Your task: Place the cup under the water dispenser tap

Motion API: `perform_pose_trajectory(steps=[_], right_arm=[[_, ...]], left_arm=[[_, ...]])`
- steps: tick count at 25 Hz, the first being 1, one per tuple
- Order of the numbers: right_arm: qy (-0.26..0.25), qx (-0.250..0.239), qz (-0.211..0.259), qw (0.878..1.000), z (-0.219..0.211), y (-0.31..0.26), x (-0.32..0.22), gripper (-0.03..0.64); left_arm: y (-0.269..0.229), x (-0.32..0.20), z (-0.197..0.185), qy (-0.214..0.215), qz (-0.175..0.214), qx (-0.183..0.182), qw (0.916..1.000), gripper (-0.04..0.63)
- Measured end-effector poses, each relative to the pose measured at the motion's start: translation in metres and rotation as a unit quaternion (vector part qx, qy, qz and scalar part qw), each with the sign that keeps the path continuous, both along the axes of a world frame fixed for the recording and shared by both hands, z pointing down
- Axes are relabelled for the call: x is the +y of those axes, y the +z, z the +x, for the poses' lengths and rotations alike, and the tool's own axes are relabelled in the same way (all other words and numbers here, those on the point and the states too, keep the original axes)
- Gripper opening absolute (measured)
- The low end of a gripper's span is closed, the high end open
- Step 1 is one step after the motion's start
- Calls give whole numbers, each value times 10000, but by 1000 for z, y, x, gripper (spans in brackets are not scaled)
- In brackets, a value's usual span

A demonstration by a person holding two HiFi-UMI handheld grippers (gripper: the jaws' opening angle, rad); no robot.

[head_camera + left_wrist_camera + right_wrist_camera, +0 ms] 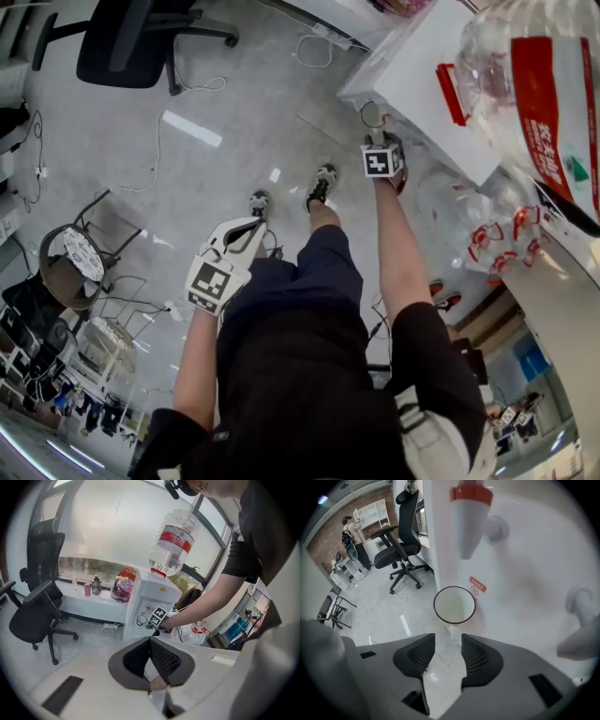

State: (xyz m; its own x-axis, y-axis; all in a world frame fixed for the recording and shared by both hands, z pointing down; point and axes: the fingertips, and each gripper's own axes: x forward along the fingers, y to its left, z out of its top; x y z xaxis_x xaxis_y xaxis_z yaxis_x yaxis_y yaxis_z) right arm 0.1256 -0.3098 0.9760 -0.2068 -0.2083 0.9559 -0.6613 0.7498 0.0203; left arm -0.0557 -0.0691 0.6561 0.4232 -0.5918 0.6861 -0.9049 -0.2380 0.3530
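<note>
A cup (454, 604) with a dark red rim stands upright in the white water dispenser (525, 573), below its red-capped tap (471, 517). My right gripper (448, 641) hangs just above and in front of the cup, open, with nothing between its fingers. In the head view the right gripper (380, 141) reaches to the dispenser (412, 75), the cup (372, 114) just past it. The left gripper (246, 234) is held back over the floor, apart from the dispenser. Its jaws (151, 641) meet at the tips, shut and empty. A large water bottle (172, 541) sits on the dispenser.
A black office chair (141, 37) stands on the grey floor left of the dispenser, with a cable (159, 141) trailing near it. Several empty bottles in a clear bag (487, 225) lie to the dispenser's right. A small round stool (70, 258) is at the left.
</note>
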Motion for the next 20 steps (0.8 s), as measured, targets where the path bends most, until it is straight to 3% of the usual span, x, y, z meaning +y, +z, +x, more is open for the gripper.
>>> perform_pose_trajectory(steps=[11, 18, 20], right_arm=[[351, 97, 135, 9992, 4, -65, 54, 179], [331, -199, 378, 9985, -9, -123, 91, 22], [370, -303, 335, 9983, -5, -135, 112, 10]], left_arm=[[-37, 18, -21, 450, 274, 110, 9986, -2], [-58, 17, -41, 809, 589, 175, 9948, -2], [-65, 20, -40, 930, 676, 166, 9932, 0]])
